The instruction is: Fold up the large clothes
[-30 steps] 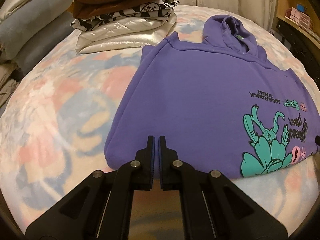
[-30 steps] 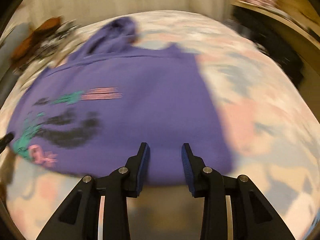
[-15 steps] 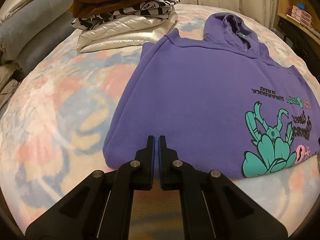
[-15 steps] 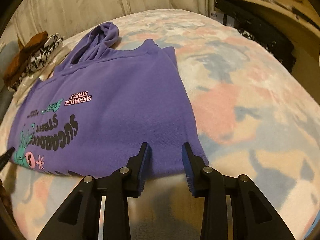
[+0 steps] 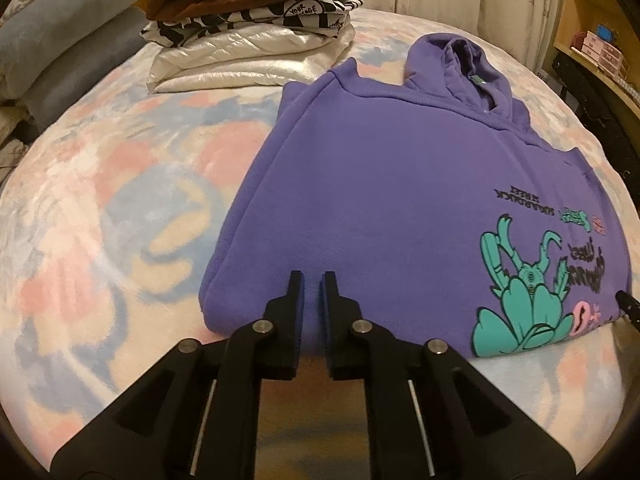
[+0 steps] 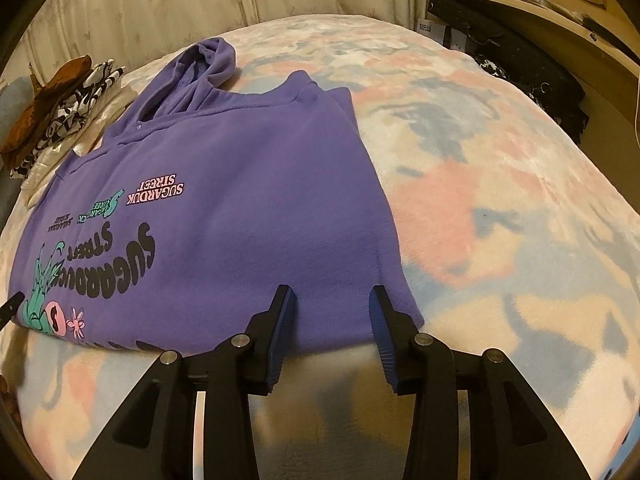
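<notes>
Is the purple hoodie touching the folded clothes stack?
Apart. The left wrist view shows a strip of blanket between the purple hoodie and the folded clothes stack.

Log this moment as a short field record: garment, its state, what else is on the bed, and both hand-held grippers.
garment: purple hoodie, print side up
state: sleeves folded in, hood laid flat at the far end
surface: pastel blanket
nearby: stack of folded clothes beyond the hoodie
left hand-held gripper: jaws just opening, narrow gap, at the near hem
right hand-held gripper: jaws just opening wider, at the near hem corner, not gripping
</notes>
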The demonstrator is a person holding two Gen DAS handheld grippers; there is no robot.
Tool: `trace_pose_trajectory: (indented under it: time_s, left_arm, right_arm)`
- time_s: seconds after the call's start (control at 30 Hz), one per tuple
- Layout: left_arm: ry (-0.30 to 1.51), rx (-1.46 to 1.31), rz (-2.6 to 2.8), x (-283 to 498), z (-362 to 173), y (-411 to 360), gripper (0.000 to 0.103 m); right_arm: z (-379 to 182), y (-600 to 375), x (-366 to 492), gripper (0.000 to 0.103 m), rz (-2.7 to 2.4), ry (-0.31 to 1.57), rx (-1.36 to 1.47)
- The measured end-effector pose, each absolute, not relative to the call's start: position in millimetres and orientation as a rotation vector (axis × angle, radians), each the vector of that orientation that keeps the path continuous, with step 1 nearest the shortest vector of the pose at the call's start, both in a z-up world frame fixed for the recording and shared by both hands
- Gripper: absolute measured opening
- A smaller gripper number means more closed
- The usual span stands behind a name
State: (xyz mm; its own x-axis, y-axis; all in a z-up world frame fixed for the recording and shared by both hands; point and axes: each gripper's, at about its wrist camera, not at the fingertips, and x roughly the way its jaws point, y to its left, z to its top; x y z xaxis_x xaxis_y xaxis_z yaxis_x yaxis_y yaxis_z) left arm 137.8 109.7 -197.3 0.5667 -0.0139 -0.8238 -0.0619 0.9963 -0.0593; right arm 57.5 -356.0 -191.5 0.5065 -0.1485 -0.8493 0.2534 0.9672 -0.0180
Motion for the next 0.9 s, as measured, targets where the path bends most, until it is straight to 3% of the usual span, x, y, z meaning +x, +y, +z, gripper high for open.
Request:
trace_pose_trajectory:
  time_s: [0.07, 0.23, 0.43, 0.67, 0.9]
  left_arm:
    - [0.991, -0.083, 0.014, 139, -193, 108, 0.012]
    - [1.026, -0.084, -0.045, 146, -176, 104, 0.033]
    - [0.992, 0.036, -0.092, 178, -130, 90, 0.033]
    - [0.957, 0.140, -0.153, 255, -58, 67, 0.033]
    - [0.901, 0.145, -0.152, 357, 3, 38, 0.036]
  right_arm:
    - [-190, -357, 58, 0.039, -0.238, 1.028, 0.120]
    - [-177, -357, 68, 0.040, -0.176, 1.084, 0.149]
    - [-137, -350, 96, 0.040, -0.108, 1.081, 0.092]
    - [-33, -336, 157, 0.040, -0.047, 0.902, -0.065]
    - [51, -318, 242, 0.055, -0.018, 0.746, -0.156]
